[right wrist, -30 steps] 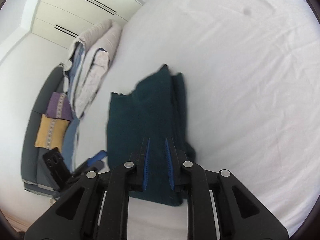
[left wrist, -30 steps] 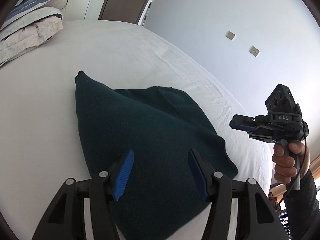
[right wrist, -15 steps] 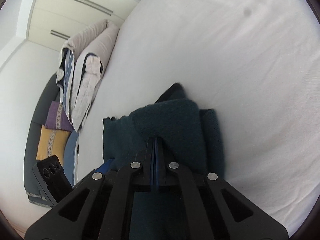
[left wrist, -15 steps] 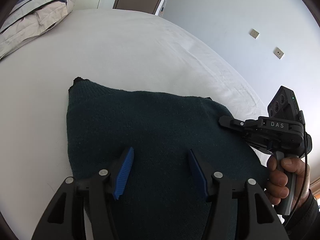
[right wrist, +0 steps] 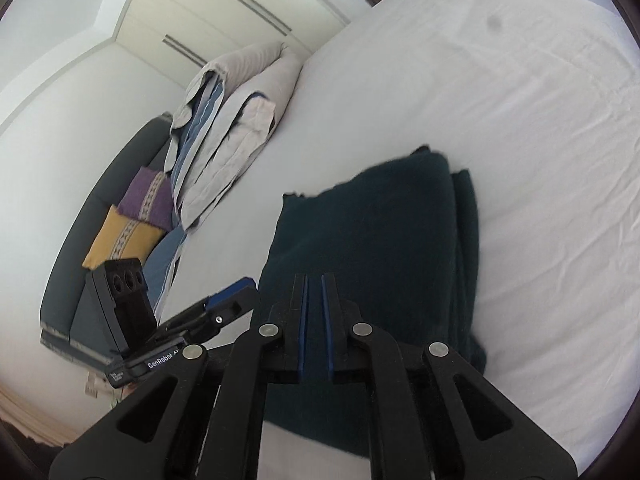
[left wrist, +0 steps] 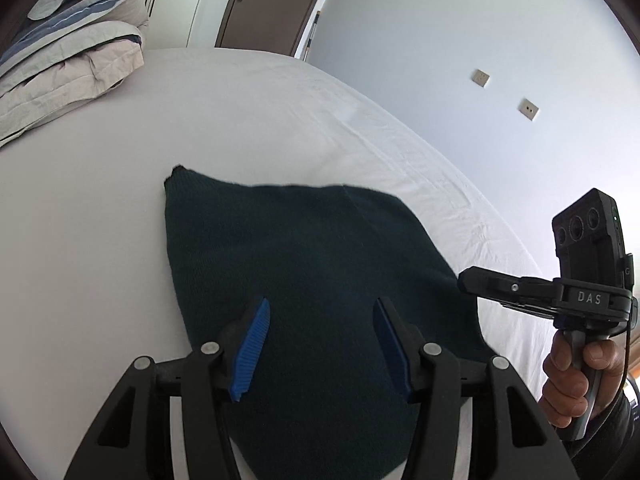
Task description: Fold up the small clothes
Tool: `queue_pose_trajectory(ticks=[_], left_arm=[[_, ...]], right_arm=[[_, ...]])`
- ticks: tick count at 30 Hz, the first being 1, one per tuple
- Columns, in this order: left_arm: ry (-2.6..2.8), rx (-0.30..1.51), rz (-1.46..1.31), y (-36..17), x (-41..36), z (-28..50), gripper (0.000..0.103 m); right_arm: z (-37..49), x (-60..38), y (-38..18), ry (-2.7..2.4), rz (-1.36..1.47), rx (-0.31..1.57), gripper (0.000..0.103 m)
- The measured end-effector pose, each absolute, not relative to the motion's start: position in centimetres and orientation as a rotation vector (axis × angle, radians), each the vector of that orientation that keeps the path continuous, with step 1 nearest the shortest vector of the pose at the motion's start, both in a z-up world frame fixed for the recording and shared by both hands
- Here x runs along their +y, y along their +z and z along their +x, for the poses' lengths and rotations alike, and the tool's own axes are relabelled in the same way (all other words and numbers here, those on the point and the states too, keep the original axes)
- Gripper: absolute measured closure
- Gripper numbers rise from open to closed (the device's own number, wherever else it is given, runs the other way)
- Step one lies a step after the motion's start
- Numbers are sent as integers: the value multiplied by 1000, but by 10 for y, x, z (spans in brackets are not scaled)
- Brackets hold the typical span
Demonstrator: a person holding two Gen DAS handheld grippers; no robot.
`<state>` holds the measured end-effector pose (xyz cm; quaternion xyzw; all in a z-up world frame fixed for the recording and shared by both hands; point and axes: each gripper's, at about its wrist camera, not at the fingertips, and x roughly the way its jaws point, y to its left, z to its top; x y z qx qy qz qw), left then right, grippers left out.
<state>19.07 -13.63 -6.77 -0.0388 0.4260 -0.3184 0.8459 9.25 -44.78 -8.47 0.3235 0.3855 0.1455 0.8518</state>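
Left wrist view showed a dark green sweater (left wrist: 304, 300) lying folded on a white bed (left wrist: 100, 240), near its front edge, with the left gripper (left wrist: 320, 312) hovering above it, blue pads (left wrist: 252, 344) spread wide and holding nothing. At the right edge the right gripper (left wrist: 466, 280), held in a hand (left wrist: 572, 376), stood just off the sweater's side; from this angle its jaws could not be judged. A folded duvet (left wrist: 68, 64) sat at the bed's far left corner, before a brown door (left wrist: 272, 0). Right wrist view showed the right gripper (right wrist: 315, 296) over the sweater (right wrist: 380, 240), its jaws nearly together with a narrow gap and no cloth between them. The sweater's near end was hidden behind the black fingers (right wrist: 336, 304). Purple and yellow cushions (right wrist: 132, 220) lay on a grey sofa (right wrist: 92, 208) beyond the bed's left edge (right wrist: 240, 200), partly blocked by the left gripper (right wrist: 230, 300).
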Motion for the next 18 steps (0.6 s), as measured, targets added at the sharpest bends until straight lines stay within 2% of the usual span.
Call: queue_pose_trajectory(ticks=[3, 4, 8, 11, 12, 13, 14, 15, 18], left_arm=[[-660, 918, -32, -96, -143, 181, 46], [-663, 908, -37, -99, -141, 181, 46], [-674, 912, -74, -91, -133, 182, 46], [-631, 861, -132, -74, -111, 171, 45], [-618, 837, -155, -69, -102, 167, 43], [-602, 825, -175, -67, -95, 165, 37], [-588, 822, -194, -66, -88, 166, 34], [-576, 827, -208, -67, -84, 169, 34], [-547, 889, -239, -80, -77, 183, 34]], right_arm=[[82, -450, -134, 229, 718, 919, 97], [77, -454, -145, 254, 756, 894, 98], [53, -462, -139, 213, 751, 853, 99], [36, -460, -116, 135, 621, 824, 96], [32, -462, -108, 124, 591, 801, 88], [28, -464, -101, 110, 571, 780, 63], [27, -467, -94, 88, 562, 761, 47], [27, -471, -87, 71, 558, 736, 24], [42, -481, -79, 79, 576, 746, 23]])
